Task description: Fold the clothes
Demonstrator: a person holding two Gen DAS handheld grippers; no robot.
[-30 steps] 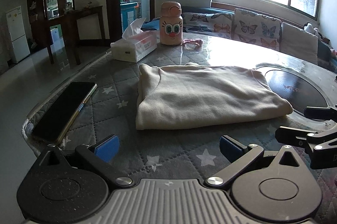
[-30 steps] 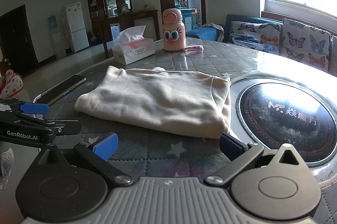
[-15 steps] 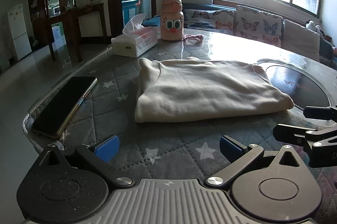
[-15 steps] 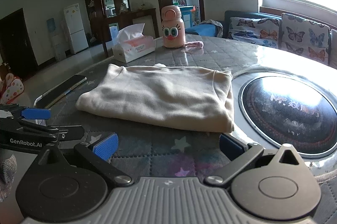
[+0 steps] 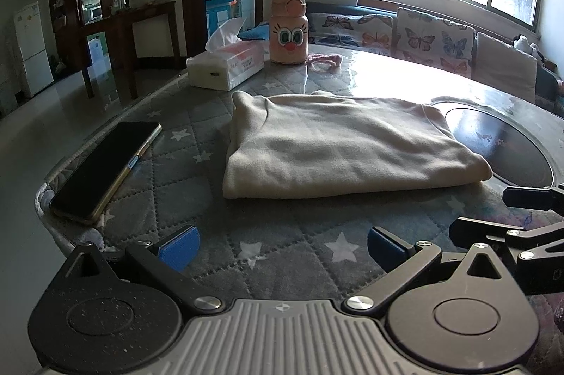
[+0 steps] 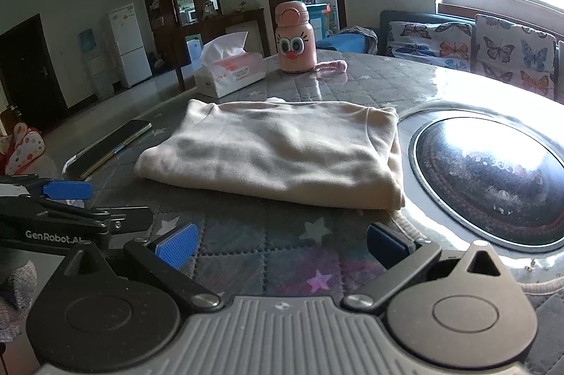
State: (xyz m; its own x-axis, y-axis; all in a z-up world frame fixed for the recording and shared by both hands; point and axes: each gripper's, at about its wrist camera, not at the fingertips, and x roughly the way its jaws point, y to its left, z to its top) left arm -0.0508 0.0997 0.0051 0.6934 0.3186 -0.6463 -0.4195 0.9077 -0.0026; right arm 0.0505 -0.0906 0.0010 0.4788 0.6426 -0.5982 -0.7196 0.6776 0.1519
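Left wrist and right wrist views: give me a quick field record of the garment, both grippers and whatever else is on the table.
garment: beige folded top, lying flat on the quilted star-print table cover
left gripper: open, holding nothing, short of the garment's near edge
right gripper: open, holding nothing, near the garment's right corner
phone: dark, by the table's left edge, apart from the garment
behind garment: tissue box, pink cartoon-face bottle
right of garment: round dark glass inset

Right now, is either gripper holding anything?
Nothing: the left gripper and right gripper are both open, short of the folded beige garment.
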